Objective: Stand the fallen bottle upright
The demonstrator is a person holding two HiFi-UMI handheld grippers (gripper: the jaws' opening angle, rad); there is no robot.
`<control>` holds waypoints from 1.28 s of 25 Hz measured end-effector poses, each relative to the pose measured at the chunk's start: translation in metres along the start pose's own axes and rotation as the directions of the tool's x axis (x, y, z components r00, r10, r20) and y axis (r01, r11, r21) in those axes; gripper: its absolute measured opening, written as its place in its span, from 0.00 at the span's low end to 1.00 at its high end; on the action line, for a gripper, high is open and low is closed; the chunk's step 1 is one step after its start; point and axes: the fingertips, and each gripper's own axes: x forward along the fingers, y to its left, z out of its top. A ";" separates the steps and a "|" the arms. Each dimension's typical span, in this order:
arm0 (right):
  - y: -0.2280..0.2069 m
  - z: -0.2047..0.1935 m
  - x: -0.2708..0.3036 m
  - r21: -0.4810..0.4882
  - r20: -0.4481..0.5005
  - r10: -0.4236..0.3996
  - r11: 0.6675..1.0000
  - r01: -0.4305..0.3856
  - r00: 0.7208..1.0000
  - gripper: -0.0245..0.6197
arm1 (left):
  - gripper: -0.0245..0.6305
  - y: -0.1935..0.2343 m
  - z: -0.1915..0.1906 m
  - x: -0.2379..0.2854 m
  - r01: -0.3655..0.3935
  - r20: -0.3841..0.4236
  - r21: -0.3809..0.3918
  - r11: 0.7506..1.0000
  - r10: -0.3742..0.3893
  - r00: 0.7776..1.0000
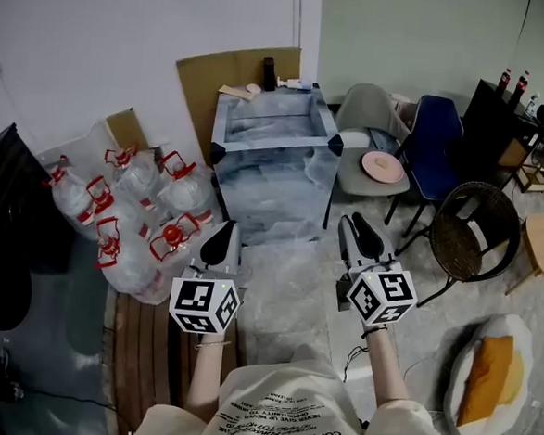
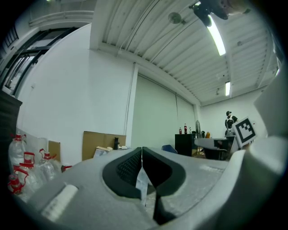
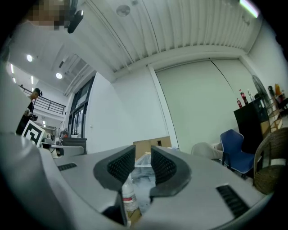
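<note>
water jugs in clr bag | box film-wrapped | bottle labelled

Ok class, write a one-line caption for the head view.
Left gripper and right gripper held level before a marbled box, water jugs left.

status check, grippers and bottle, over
Left gripper shut, empty. Right gripper slightly open, empty. Bottle low ahead past right jaws, not held, pose unclear. Plastic sheet on floor ahead.
</note>
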 end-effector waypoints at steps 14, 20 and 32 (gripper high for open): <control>-0.043 -0.009 0.039 0.022 -0.043 -0.031 0.999 0.032 0.999 0.52 | 0.08 -0.003 -0.021 0.057 0.040 -0.057 -0.041 0.998 -0.042 0.998; -0.072 -0.015 0.091 0.037 -0.058 -0.016 0.999 0.018 0.998 0.52 | 0.08 0.012 -0.026 0.106 0.029 -0.072 -0.047 0.999 -0.032 0.997; -0.130 -0.020 0.215 0.027 -0.107 0.060 0.998 -0.057 0.993 0.55 | 0.08 0.054 -0.026 0.219 -0.057 -0.088 -0.057 0.997 0.052 0.995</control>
